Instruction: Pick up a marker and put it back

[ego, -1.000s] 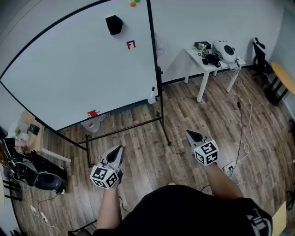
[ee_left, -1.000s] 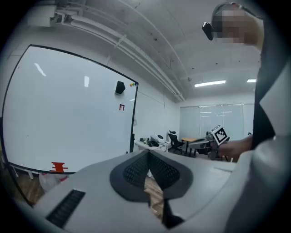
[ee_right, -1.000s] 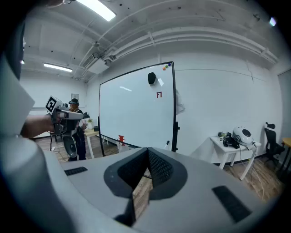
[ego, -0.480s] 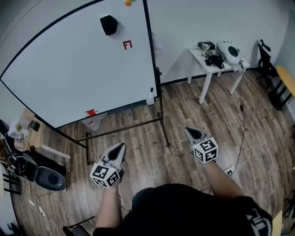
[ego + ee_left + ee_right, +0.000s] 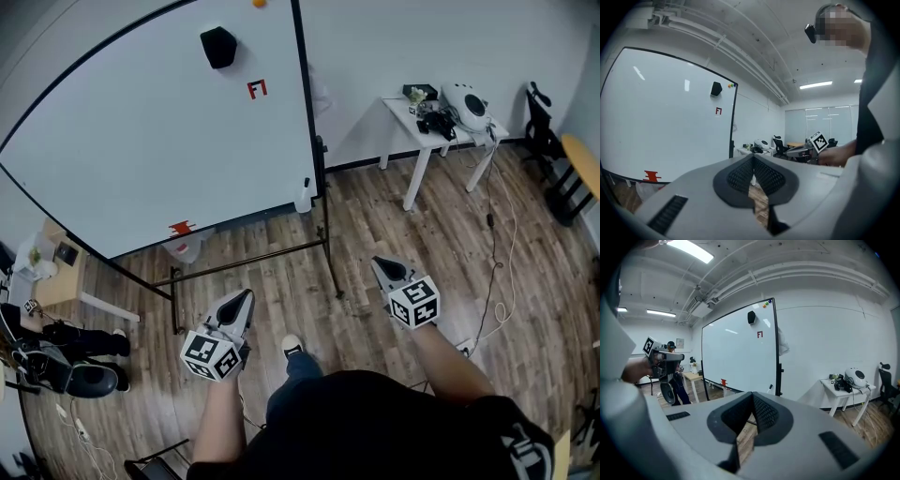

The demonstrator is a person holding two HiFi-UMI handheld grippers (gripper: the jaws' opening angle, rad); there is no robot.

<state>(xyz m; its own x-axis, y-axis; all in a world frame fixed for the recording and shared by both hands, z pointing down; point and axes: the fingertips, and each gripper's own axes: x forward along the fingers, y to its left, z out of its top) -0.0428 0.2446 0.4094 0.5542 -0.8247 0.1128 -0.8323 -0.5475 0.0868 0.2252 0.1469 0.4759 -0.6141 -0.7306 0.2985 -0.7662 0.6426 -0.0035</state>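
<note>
Opposite whiteboard (image 5: 159, 131) | left tongs (image 5: 246, 298) — closed | right tongs (image 5: 379, 266) — closed

The wood-plank floor (image 5: 394, 234) carries a whiteboard stand (image 5: 253, 263), a loose cable (image 5: 489, 221) and a white table (image 5: 405, 112), whose top bears a white helmet-like shell (image 5: 466, 101) and small black gear (image 5: 433, 120).

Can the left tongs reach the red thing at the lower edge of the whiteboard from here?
Probably not yet. The left tongs, shut and empty, hang over the floor, clearly apart from the red thing; a step closer should suffice.
</note>
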